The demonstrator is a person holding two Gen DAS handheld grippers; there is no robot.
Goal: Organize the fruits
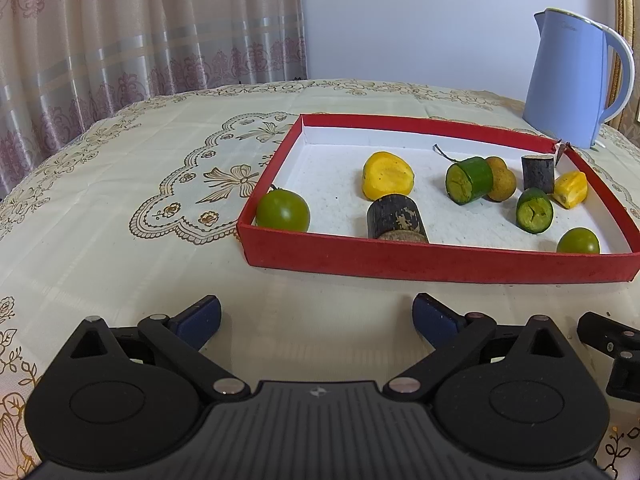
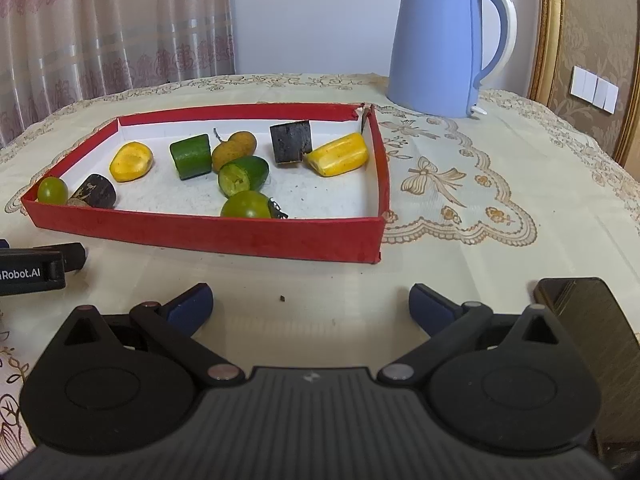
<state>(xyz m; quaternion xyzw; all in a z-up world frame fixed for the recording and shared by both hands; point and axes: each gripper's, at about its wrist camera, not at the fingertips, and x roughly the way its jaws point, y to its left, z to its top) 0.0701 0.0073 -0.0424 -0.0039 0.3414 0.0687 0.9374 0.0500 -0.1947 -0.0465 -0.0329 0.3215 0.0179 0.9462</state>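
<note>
A shallow red tray (image 1: pixel 436 258) (image 2: pixel 224 236) with a white floor sits on the tablecloth and holds several fruit pieces. In it lie two round green fruits (image 1: pixel 282 211) (image 2: pixel 245 205), two yellow chunks (image 1: pixel 387 175) (image 2: pixel 338 154), two green cut cylinders (image 1: pixel 469 180) (image 2: pixel 190 156), two dark cylinders (image 1: pixel 396 217) (image 2: pixel 291 142) and a brown longan pair (image 1: pixel 500 178) (image 2: pixel 234 150). My left gripper (image 1: pixel 316 318) is open and empty, just in front of the tray's near wall. My right gripper (image 2: pixel 310 306) is open and empty, also in front of the tray.
A light blue electric kettle (image 1: pixel 570 80) (image 2: pixel 440 44) stands behind the tray's far right corner. A dark phone-like slab (image 2: pixel 588 320) lies at the right by my right gripper. Curtains hang behind the table at left. The other gripper's body (image 2: pixel 32 268) shows at left.
</note>
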